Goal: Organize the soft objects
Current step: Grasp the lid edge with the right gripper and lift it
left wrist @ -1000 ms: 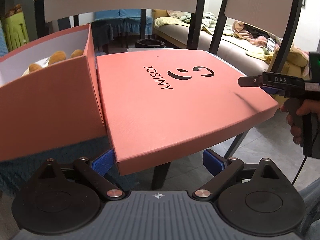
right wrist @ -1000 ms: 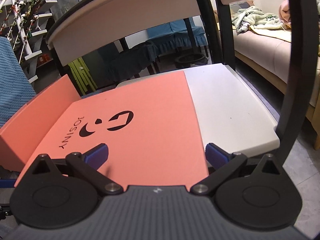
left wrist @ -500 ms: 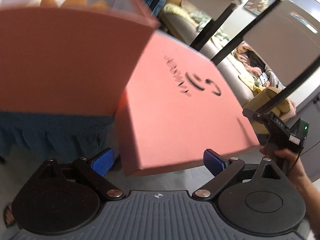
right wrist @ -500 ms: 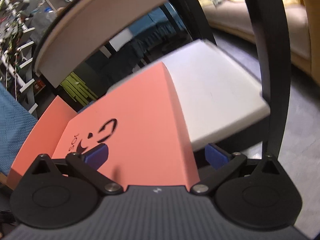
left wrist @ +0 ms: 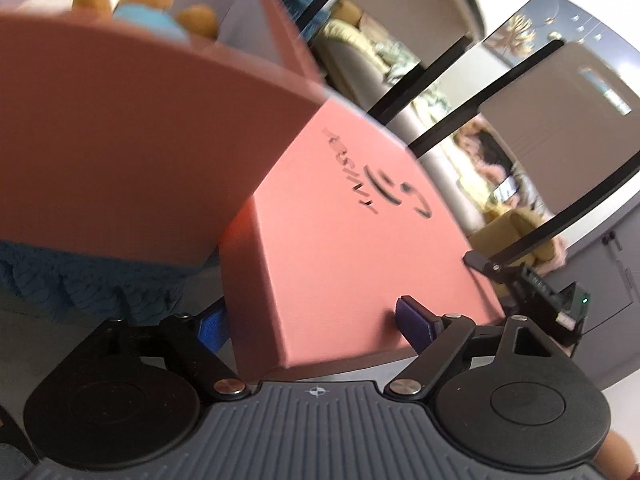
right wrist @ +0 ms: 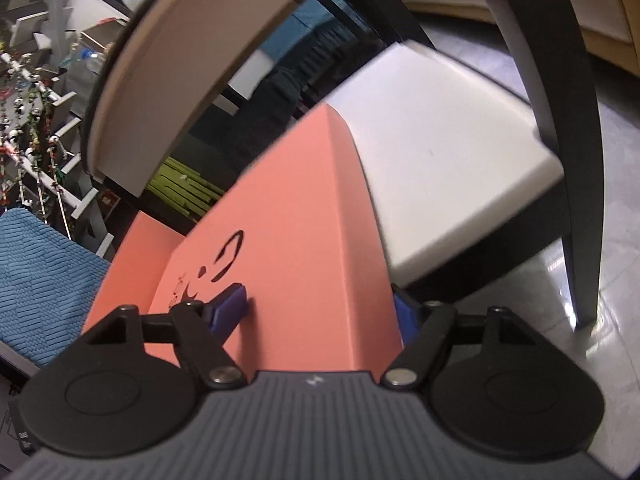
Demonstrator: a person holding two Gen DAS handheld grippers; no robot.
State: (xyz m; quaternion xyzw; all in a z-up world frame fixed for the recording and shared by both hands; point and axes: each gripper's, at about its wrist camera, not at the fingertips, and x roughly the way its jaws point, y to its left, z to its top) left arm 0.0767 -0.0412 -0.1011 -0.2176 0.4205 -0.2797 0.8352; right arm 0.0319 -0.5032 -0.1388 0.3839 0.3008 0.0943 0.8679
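A pink box lid (left wrist: 352, 240) with a black logo lies on a white chair seat (right wrist: 448, 160). Beside it, on a blue knitted cover, stands the open pink box (left wrist: 120, 120) with tan and blue plush toys (left wrist: 148, 4) inside. My left gripper (left wrist: 314, 322) is open and straddles the lid's near corner, one blue finger (left wrist: 416, 320) over the top and the other half hidden behind the lid's side. My right gripper (right wrist: 316, 312) is shut on the lid (right wrist: 288, 240) at its opposite end, one finger (right wrist: 228, 308) on top and one against the side wall.
Black chair frames with beige backrests (right wrist: 192, 60) rise behind and around the seat. A sofa with heaped clothes (left wrist: 480, 152) stands beyond. A blue knitted cloth (right wrist: 40, 268) covers the neighbouring seat. Grey tiled floor (right wrist: 600, 260) lies to the right of the chair.
Both grippers have rolled sideways and moved in onto the lid's ends. The right jaws have narrowed onto the lid; the left jaws have barely changed. The left view now sees more of the plush toys.
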